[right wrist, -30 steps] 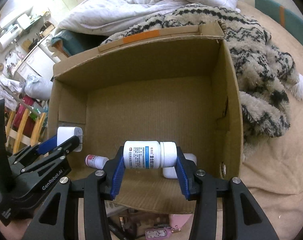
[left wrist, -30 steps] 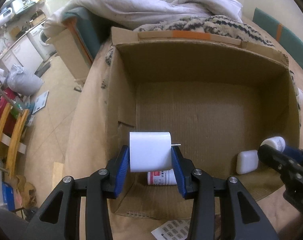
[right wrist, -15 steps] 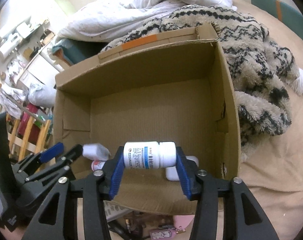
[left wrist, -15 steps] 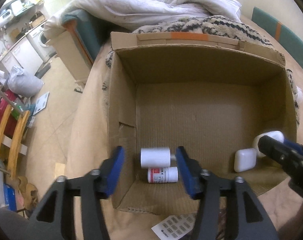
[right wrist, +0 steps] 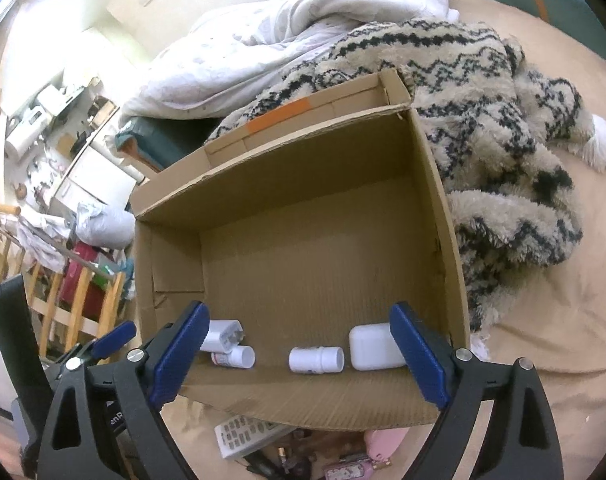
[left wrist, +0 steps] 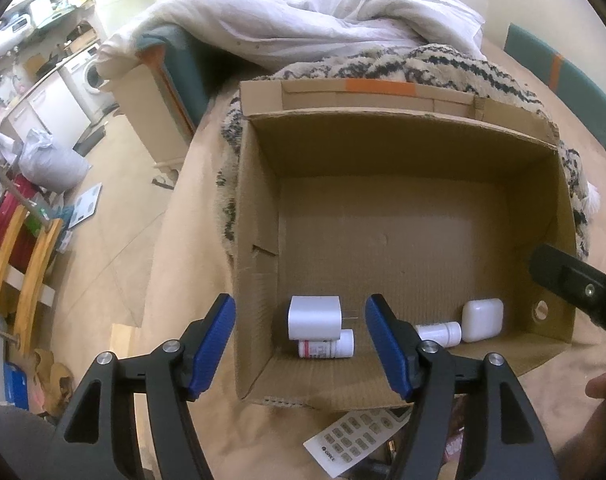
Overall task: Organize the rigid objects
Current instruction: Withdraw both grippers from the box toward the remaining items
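Observation:
An open cardboard box (left wrist: 383, 128) (right wrist: 303, 144) lies on the bed. On its floor lie a white charger block (left wrist: 314, 317) (right wrist: 222, 335), a red-labelled white bottle (left wrist: 326, 348) (right wrist: 234, 357), a second white pill bottle (left wrist: 439, 333) (right wrist: 315, 359) and a white earbud case (left wrist: 483, 319) (right wrist: 374, 346). My left gripper (left wrist: 300, 346) is open and empty above the box's near left corner. My right gripper (right wrist: 299, 354) is open and empty above the near wall.
A white remote control (left wrist: 357, 436) (right wrist: 247, 434) and small pink items (right wrist: 363, 460) lie on the bed in front of the box. A patterned fleece blanket (right wrist: 503, 120) and a white duvet (left wrist: 323, 20) lie behind it. The floor drops off at the left.
My left gripper opened and dropped the charger block into the box. My right gripper opened and dropped the pill bottle beside the earbud case. Both grippers have drawn back.

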The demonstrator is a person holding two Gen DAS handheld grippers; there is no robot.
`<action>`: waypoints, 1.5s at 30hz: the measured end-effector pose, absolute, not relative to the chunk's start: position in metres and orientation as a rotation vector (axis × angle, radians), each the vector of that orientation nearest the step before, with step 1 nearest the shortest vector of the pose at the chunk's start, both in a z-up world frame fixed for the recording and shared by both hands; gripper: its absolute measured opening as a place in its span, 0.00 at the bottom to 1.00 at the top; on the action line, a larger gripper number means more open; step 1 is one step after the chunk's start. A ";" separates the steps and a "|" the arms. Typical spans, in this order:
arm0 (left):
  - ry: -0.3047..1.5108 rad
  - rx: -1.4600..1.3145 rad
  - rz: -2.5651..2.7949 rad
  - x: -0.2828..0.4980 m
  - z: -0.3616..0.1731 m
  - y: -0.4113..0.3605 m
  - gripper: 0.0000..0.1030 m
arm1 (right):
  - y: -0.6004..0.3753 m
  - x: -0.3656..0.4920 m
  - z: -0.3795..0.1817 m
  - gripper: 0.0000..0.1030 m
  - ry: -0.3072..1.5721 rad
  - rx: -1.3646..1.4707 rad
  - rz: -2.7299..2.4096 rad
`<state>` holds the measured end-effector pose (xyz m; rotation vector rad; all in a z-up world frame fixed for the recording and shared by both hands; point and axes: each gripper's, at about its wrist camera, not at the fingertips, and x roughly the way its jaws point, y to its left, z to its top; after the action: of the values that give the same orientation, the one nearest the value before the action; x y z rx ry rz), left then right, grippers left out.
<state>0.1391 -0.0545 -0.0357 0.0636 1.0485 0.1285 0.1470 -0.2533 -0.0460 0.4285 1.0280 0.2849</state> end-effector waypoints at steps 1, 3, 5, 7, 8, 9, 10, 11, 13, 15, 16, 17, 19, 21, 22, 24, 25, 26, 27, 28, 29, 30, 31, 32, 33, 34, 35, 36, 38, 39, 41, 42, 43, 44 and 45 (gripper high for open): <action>1.047 0.063 0.130 0.138 -0.035 -0.054 0.63 | -0.254 0.146 -0.046 0.95 1.030 0.430 0.281; 1.044 0.060 0.134 0.135 -0.032 -0.052 0.63 | -0.255 0.144 -0.045 0.95 1.028 0.430 0.279; 1.042 0.055 0.136 0.132 -0.030 -0.050 0.63 | -0.256 0.142 -0.043 0.95 1.023 0.430 0.276; 1.040 0.052 0.136 0.129 -0.028 -0.047 0.63 | -0.257 0.138 -0.041 0.95 1.017 0.422 0.271; 1.038 0.052 0.139 0.127 -0.026 -0.046 0.63 | -0.258 0.136 -0.039 0.95 1.013 0.418 0.269; 1.036 0.051 0.140 0.125 -0.025 -0.045 0.63 | -0.259 0.134 -0.037 0.95 1.009 0.416 0.269; 1.034 0.049 0.141 0.123 -0.024 -0.043 0.63 | -0.259 0.131 -0.035 0.95 1.006 0.413 0.268; 1.033 0.046 0.141 0.120 -0.023 -0.041 0.63 | -0.260 0.129 -0.034 0.95 1.005 0.409 0.266; 1.032 0.039 0.143 0.117 -0.021 -0.037 0.63 | -0.262 0.123 -0.029 0.95 0.995 0.402 0.266; 1.031 0.025 0.139 0.111 -0.019 -0.031 0.63 | -0.263 0.116 -0.025 0.95 0.989 0.393 0.266; 1.033 0.018 0.140 0.108 -0.018 -0.028 0.63 | -0.264 0.112 -0.023 0.95 0.985 0.389 0.268; 1.034 0.015 0.140 0.105 -0.017 -0.025 0.63 | -0.265 0.108 -0.023 0.95 0.986 0.385 0.268; 1.036 0.007 0.139 0.099 -0.017 -0.019 0.63 | -0.266 0.100 -0.023 0.95 0.995 0.383 0.271; 1.035 0.002 0.146 0.092 -0.018 -0.013 0.63 | -0.266 0.091 -0.024 0.95 1.006 0.373 0.272; 1.036 -0.002 0.149 0.090 -0.019 -0.010 0.63 | -0.266 0.088 -0.024 0.95 1.012 0.365 0.271; 1.045 -0.012 0.156 0.085 -0.024 -0.004 0.63 | -0.266 0.082 -0.026 0.95 1.027 0.359 0.272; 1.050 -0.018 0.159 0.083 -0.026 -0.001 0.63 | -0.266 0.078 -0.028 0.95 1.035 0.360 0.274; 1.056 -0.027 0.162 0.082 -0.028 0.002 0.63 | -0.266 0.076 -0.030 0.95 1.046 0.360 0.273; 1.060 -0.037 0.166 0.080 -0.030 0.004 0.63 | -0.266 0.073 -0.033 0.95 1.059 0.359 0.269; 1.064 -0.045 0.169 0.078 -0.032 0.007 0.63 | -0.266 0.072 -0.035 0.95 1.069 0.359 0.268; 1.068 -0.053 0.173 0.077 -0.035 0.009 0.63 | -0.265 0.070 -0.038 0.95 1.080 0.360 0.268; 1.072 -0.062 0.174 0.077 -0.037 0.012 0.63 | -0.265 0.069 -0.040 0.95 1.088 0.360 0.267; 1.077 -0.070 0.175 0.076 -0.038 0.014 0.63 | -0.263 0.068 -0.042 0.95 1.094 0.357 0.265; 1.081 -0.077 0.177 0.076 -0.040 0.015 0.63 | -0.262 0.068 -0.043 0.95 1.098 0.352 0.263; 1.084 -0.083 0.180 0.076 -0.042 0.017 0.63 | -0.261 0.067 -0.044 0.95 1.103 0.346 0.260; 1.084 -0.088 0.183 0.076 -0.043 0.018 0.63 | -0.260 0.067 -0.046 0.95 1.108 0.341 0.258; 1.084 -0.091 0.186 0.076 -0.044 0.019 0.63 | -0.259 0.067 -0.048 0.95 1.115 0.338 0.254; 1.086 -0.094 0.190 0.076 -0.045 0.020 0.63 | -0.258 0.067 -0.051 0.95 1.125 0.334 0.250; 1.102 -0.112 0.193 0.076 -0.050 0.023 0.63 | -0.257 0.069 -0.056 0.95 1.145 0.332 0.247; 1.123 -0.133 0.195 0.076 -0.055 0.027 0.63 | -0.257 0.070 -0.059 0.95 1.154 0.337 0.246; 1.161 -0.172 0.205 0.076 -0.064 0.033 0.63 | -0.256 0.072 -0.064 0.95 1.174 0.343 0.237; 1.186 -0.203 0.214 0.076 -0.070 0.038 0.63 | -0.255 0.073 -0.067 0.95 1.185 0.345 0.233; 1.208 -0.235 0.224 0.077 -0.075 0.043 0.63 | -0.254 0.074 -0.070 0.95 1.196 0.347 0.229; 1.226 -0.259 0.231 0.076 -0.079 0.047 0.63 | -0.253 0.075 -0.074 0.95 1.207 0.349 0.226; 1.247 -0.284 0.241 0.076 -0.084 0.051 0.63 | -0.252 0.076 -0.076 0.95 1.218 0.349 0.223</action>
<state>0.0763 0.0511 -0.0844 -0.2841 1.2472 0.2408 0.0765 -0.2521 -0.0764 0.3491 1.2183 0.2226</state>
